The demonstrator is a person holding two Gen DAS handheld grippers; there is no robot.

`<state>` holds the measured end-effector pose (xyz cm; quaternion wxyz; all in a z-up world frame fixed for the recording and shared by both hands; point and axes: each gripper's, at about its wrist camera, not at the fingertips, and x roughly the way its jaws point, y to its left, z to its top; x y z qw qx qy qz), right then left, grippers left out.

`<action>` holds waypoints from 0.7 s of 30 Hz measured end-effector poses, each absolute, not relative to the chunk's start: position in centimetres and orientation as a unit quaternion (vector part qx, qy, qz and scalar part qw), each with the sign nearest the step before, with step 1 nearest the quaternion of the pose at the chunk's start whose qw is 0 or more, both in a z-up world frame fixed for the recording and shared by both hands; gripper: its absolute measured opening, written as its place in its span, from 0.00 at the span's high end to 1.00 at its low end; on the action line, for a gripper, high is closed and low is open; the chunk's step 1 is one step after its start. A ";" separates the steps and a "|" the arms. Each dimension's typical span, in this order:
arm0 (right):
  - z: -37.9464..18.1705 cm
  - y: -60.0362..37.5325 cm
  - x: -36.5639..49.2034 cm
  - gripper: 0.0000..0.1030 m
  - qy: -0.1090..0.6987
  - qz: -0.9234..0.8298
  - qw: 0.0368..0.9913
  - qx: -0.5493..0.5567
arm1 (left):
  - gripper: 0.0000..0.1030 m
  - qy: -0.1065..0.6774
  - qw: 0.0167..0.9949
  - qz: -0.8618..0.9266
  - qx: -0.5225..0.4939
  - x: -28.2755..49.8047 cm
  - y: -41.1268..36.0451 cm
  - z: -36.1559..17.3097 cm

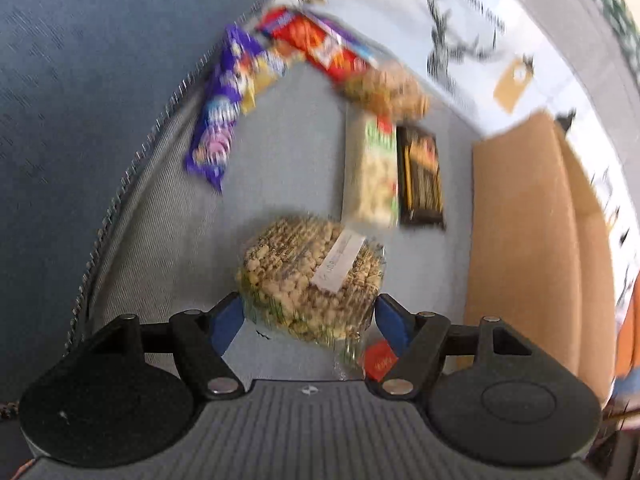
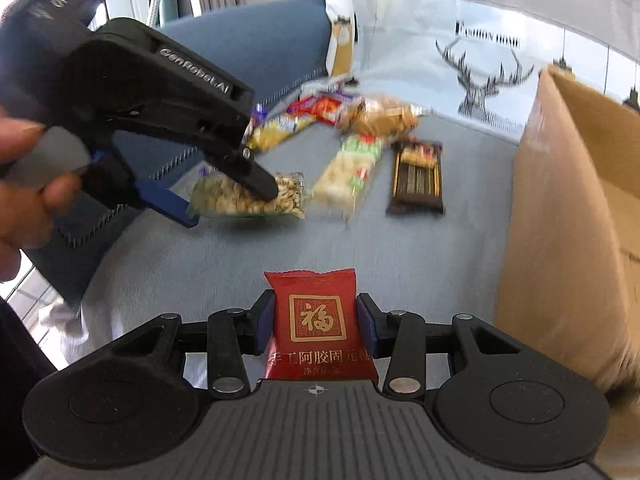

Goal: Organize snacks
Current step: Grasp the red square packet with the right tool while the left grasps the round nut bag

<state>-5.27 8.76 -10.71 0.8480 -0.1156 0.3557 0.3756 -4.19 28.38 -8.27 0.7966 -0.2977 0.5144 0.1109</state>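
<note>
- Snacks are split between the two tools and a grey-blue cushioned seat [image 2: 224, 264], apparently a sofa; both views are smeared by motion.
- Left tool [image 1: 310, 320] is clamped on a clear-wrapped puffed-grain cake [image 1: 312, 276]; I cannot tell whether it is lifted off the seat.
- Right tool [image 2: 316, 320] grips a small red packet [image 2: 318, 320] upright between its blue pads.
- Lying loose farther back: a purple packet [image 1: 216, 120], a red-orange packet [image 1: 320, 46], a bag of round biscuits [image 1: 386, 88], a pale green-topped bar [image 1: 372, 168] and, just beside it, a dark brown packet [image 1: 422, 176].
- An open cardboard box [image 2: 560, 208] stands at the right; its inside is hidden, so anything already stowed is unknown.
- Judging by this, two items are in hand and at least five are left: early to middle stage.
</note>
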 end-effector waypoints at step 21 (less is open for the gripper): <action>-12.8 8.9 -5.3 0.43 0.378 0.374 0.838 -0.124 | 0.01 0.550 0.803 0.128 -0.189 -0.9 25.5 -10.1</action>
